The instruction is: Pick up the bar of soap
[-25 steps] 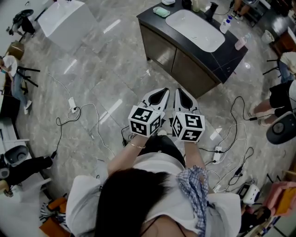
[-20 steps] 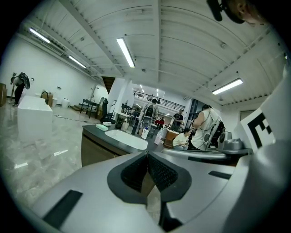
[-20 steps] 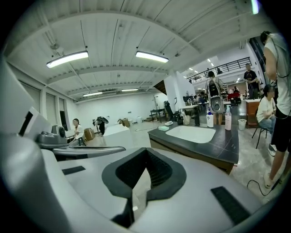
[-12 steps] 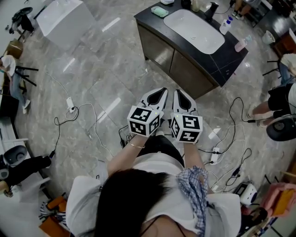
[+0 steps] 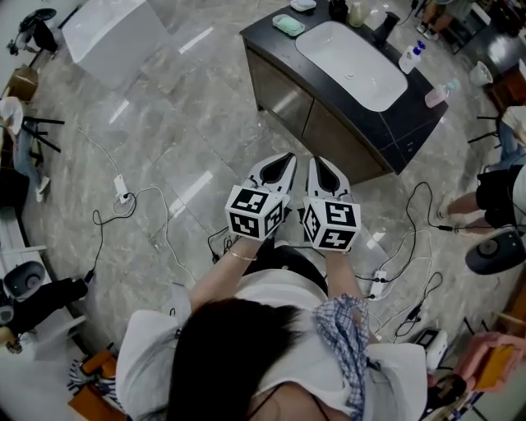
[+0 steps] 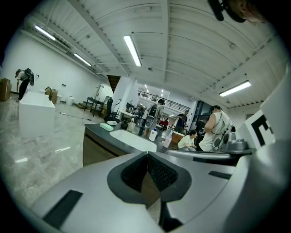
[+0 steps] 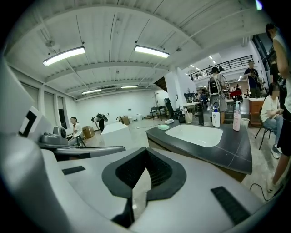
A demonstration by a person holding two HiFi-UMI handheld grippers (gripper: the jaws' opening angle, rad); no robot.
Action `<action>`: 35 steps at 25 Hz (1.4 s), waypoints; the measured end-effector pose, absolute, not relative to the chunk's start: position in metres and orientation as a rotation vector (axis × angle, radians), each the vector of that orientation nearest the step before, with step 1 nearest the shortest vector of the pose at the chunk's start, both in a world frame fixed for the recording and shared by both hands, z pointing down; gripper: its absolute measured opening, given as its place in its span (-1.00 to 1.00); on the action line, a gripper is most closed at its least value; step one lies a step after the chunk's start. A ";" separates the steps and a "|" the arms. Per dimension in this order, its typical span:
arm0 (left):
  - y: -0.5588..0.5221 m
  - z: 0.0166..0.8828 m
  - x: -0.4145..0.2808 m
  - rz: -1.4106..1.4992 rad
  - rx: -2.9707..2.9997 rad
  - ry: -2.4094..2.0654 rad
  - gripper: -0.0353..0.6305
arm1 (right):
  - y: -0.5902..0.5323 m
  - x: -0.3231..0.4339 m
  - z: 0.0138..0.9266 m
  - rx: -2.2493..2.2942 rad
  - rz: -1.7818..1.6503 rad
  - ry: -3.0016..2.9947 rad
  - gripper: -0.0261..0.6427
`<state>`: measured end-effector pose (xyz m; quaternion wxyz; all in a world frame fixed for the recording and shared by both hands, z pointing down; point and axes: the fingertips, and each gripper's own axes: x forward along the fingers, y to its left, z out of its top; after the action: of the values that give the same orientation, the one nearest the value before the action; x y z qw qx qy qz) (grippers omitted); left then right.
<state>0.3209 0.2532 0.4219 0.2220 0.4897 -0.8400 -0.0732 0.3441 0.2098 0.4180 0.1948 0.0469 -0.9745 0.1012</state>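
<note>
The bar of soap [image 5: 288, 24] is pale green and lies at the far left corner of a dark counter [image 5: 411, 99], beside a white sink [image 5: 349, 53]. It also shows small in the left gripper view, soap [image 6: 107, 127], and in the right gripper view, soap [image 7: 163, 127]. My left gripper [image 5: 285, 158] and right gripper [image 5: 316, 161] are held side by side over the floor, well short of the counter and far from the soap. Both point toward the cabinet front. The left gripper [image 6: 148, 154] and the right gripper [image 7: 146, 150] are each shut with nothing between the pads.
Bottles [image 5: 412, 56] and cups stand at the back of the counter. Cables and power strips [image 5: 122, 187] trail over the marble floor on both sides of me. A white box [image 5: 111, 33] stands far left. People and a chair [image 5: 497, 247] are at the right.
Both grippers and I have moved forward toward the counter, which now sits slightly nearer in the head view. The floor cables have slid back. Both pairs of jaws stay closed.
</note>
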 end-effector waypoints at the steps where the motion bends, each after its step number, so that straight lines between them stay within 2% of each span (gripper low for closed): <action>1: 0.250 0.421 0.310 -0.203 1.351 -2.320 -0.85 | 0.207 0.334 0.418 0.133 0.287 -2.731 -0.88; 18: 0.222 0.406 0.144 -0.178 1.436 -2.278 -0.85 | 0.186 0.171 0.408 0.233 0.306 -2.728 -0.88; 35: 0.195 0.403 0.059 -0.173 1.445 -2.292 -0.85 | 0.155 0.089 0.409 0.256 0.304 -2.737 -0.88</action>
<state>0.0592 0.1951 0.4026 0.2116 0.5200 -0.8252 -0.0622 0.0891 0.1553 0.4092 0.1868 0.0910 -0.9722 0.1078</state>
